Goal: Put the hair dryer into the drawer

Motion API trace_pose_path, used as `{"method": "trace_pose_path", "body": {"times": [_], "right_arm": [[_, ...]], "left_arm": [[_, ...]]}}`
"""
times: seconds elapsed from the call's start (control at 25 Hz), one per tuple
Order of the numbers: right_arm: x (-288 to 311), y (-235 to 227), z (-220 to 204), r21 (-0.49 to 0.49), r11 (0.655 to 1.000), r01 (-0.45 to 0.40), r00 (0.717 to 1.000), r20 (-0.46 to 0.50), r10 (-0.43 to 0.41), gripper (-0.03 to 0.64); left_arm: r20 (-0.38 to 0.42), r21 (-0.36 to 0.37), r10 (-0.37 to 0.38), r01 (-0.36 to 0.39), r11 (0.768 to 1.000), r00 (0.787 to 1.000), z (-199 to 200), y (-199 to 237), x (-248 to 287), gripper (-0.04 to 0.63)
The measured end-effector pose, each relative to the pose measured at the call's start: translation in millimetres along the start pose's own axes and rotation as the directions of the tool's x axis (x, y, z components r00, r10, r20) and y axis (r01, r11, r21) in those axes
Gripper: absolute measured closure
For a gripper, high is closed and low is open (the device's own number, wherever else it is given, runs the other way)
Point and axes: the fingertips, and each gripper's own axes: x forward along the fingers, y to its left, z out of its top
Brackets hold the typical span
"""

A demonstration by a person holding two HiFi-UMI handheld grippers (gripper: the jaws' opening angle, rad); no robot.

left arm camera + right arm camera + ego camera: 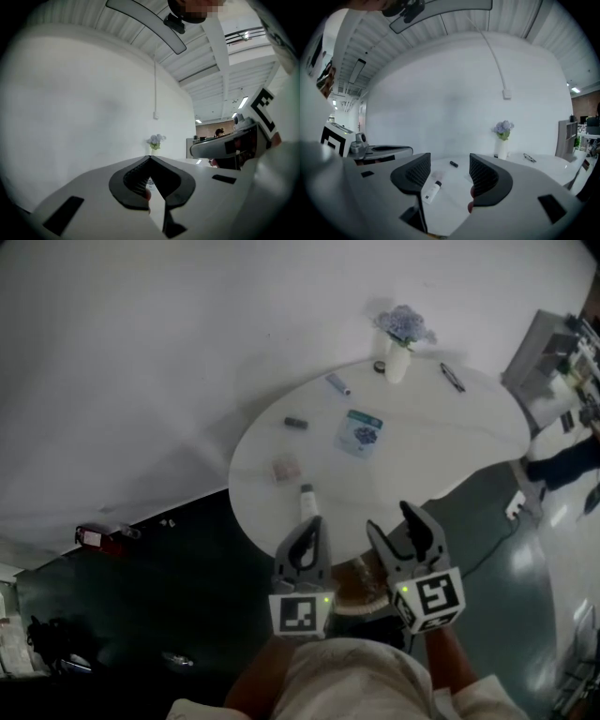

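Both grippers are held low over the near edge of a round white table (441,451), side by side and close together but not touching. The left gripper (314,525) has its jaws closed tip to tip with nothing between them; its own view confirms the pads meet at a point. The right gripper (392,519) has its jaws apart and empty, and through the gap its own view shows the tabletop beyond. A white bottle (307,502) lies on the table just ahead of the left gripper, clear of both grippers. Further in lie a pinkish packet (286,468), a small dark object (296,423), a teal-printed card (361,432) and a small tube (338,384). A white vase (397,364) holding pale blue flowers stands upright at the far rim, with a dark pen-like item (453,377) to its right. No hair dryer or drawer can be identified in any view.
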Motion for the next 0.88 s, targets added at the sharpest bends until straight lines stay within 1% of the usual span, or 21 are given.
{"method": "trace_pose_path", "body": {"times": [0.16, 0.32, 0.36, 0.48, 0.6, 0.64, 0.72, 0.88], "right_arm": [[-7.5, 0.7, 32.6, -0.039, 0.999, 0.028, 0.995, 0.096, -0.024, 0.351], [-12.9, -0.5, 49.0, -0.041, 0.999, 0.033, 0.988, 0.151, -0.026, 0.353], [-13.5, -1.4, 51.3, -0.039, 0.999, 0.033, 0.986, 0.163, -0.027, 0.364], [-15.9, -3.5, 55.5, -0.002, 1.0, 0.028, 0.982, 0.185, -0.027, 0.418], [-17.4, -6.7, 57.6, 0.006, 0.999, 0.041, 0.98, 0.194, -0.041, 0.498], [-17.6, -8.0, 58.3, 0.012, 0.999, 0.047, 0.979, 0.196, -0.049, 0.544], [-17.7, -10.6, 59.6, 0.02, 0.998, 0.061, 0.977, 0.204, -0.064, 0.606], [-16.0, -9.4, 58.3, -0.02, 0.997, 0.073, 0.977, 0.204, -0.067, 0.611]], "left_arm": [[0.011, 0.005, -0.003, 0.003, 1.0, 1.0, 12.8, 4.0, 2.5, 0.6], [0.021, 0.013, -0.003, 0.003, 1.0, 1.0, 18.8, 5.7, 4.9, 0.6], [0.022, 0.01, -0.003, 0.003, 1.0, 1.0, 19.6, 6.0, 5.3, 0.6], [0.027, 0.007, -0.002, 0.002, 1.0, 1.0, 22.5, 5.7, 4.5, 0.6], [0.03, 0.014, -0.004, 0.004, 1.0, 1.0, 24.3, 4.3, 3.6, 0.6], [0.031, 0.016, -0.005, 0.004, 1.0, 1.0, 25.5, 4.1, 3.4, 0.6], [0.033, 0.019, -0.006, 0.005, 1.0, 0.999, 28.8, 3.4, 3.1, 0.6], [0.036, 0.018, -0.006, 0.005, 1.0, 0.999, 34.3, 0.4, 3.4, 0.6]]}}
